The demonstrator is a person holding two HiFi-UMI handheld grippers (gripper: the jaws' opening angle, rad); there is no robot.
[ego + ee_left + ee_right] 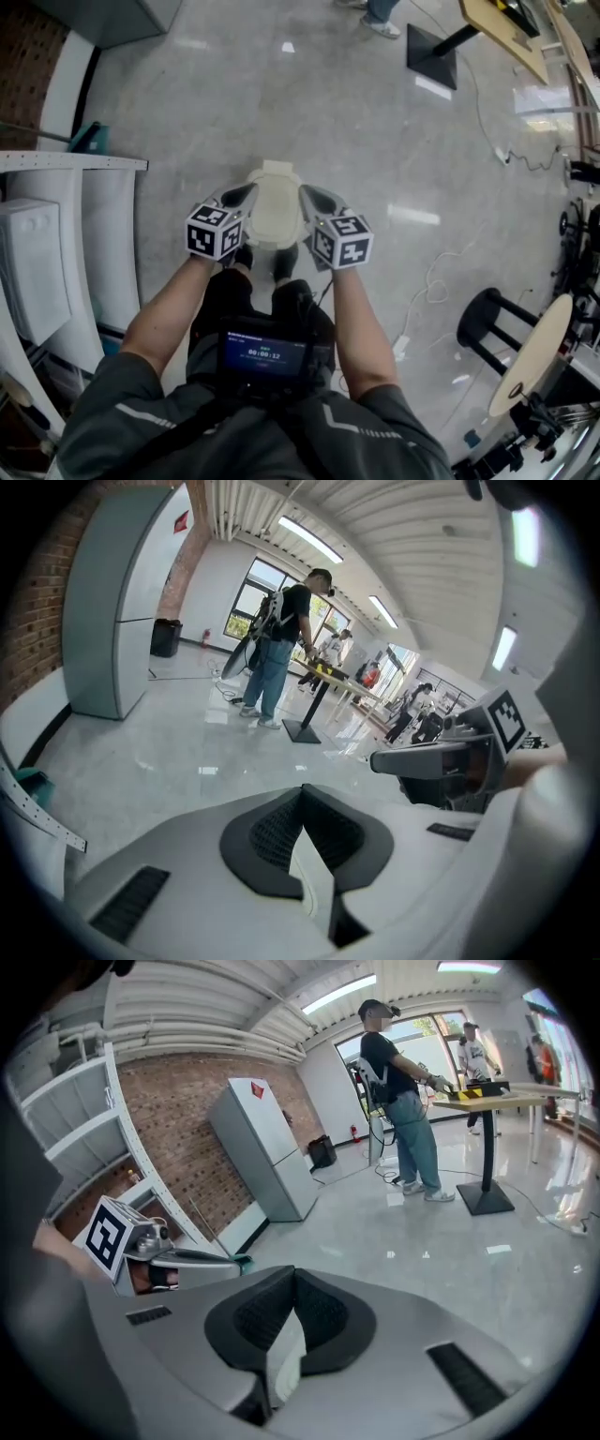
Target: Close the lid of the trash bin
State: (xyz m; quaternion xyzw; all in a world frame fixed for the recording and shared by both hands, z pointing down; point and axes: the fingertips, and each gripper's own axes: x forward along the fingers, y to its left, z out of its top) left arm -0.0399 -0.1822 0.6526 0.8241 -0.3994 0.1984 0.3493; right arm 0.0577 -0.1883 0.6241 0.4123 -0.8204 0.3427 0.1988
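Left gripper [242,195] and right gripper [314,197] are both pinched closed on nothing, flanking the trash bin [275,211] at 9 and 3 o'clock. The danger: an off-centre push skids or tips it on the polished surface [394,141] instead of shutting it.

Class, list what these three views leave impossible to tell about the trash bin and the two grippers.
- Trash bin: the head view looks straight down on it, so whether it is open or shut is unclear.
- Left gripper and right gripper: contact with the bin is unreadable in the head view.
- Gripper views: each gripper's own body blocks the bin.
- Chest screen: print too small.
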